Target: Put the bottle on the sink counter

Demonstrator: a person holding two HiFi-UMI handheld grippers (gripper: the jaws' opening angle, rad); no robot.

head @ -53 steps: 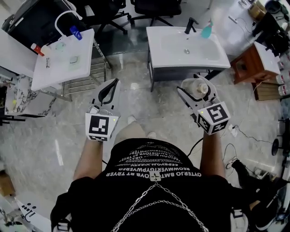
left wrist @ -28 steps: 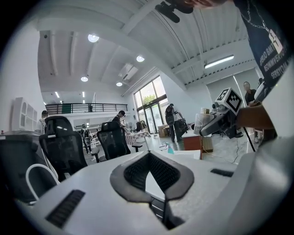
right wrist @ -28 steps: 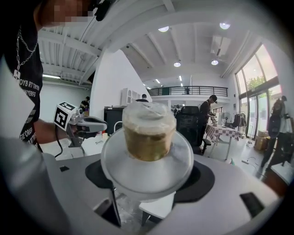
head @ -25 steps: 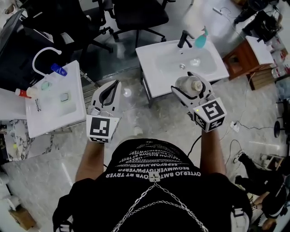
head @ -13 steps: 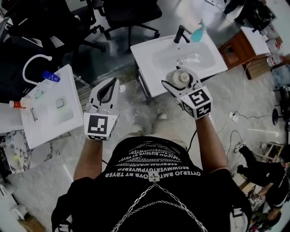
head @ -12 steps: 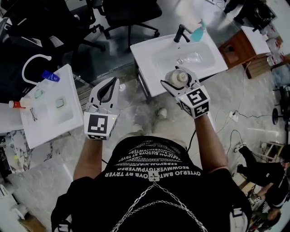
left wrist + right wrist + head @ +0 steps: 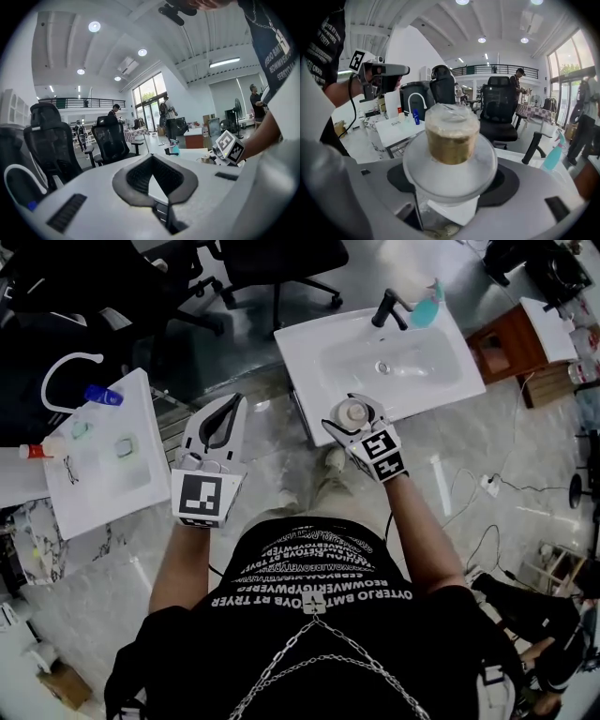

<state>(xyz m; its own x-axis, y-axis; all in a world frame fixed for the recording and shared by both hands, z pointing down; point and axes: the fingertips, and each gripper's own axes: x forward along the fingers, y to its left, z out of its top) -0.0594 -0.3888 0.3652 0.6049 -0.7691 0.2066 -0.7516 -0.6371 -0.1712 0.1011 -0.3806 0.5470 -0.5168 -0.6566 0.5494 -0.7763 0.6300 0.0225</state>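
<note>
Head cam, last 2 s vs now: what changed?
The right tongs carried the bottle forward and down, from over the floor to the front edge of the sink. Nothing was grabbed or let go. Unchanged: the right tongs stay clamped on the bottle, and the left tongs stay shut and empty.

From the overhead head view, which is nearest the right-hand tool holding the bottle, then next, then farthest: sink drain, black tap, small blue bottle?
1. Sink drain, in the basin just beyond the right gripper.
2. Black tap, at the basin's back rim.
3. Small blue bottle, far left on the other sink counter.
</note>
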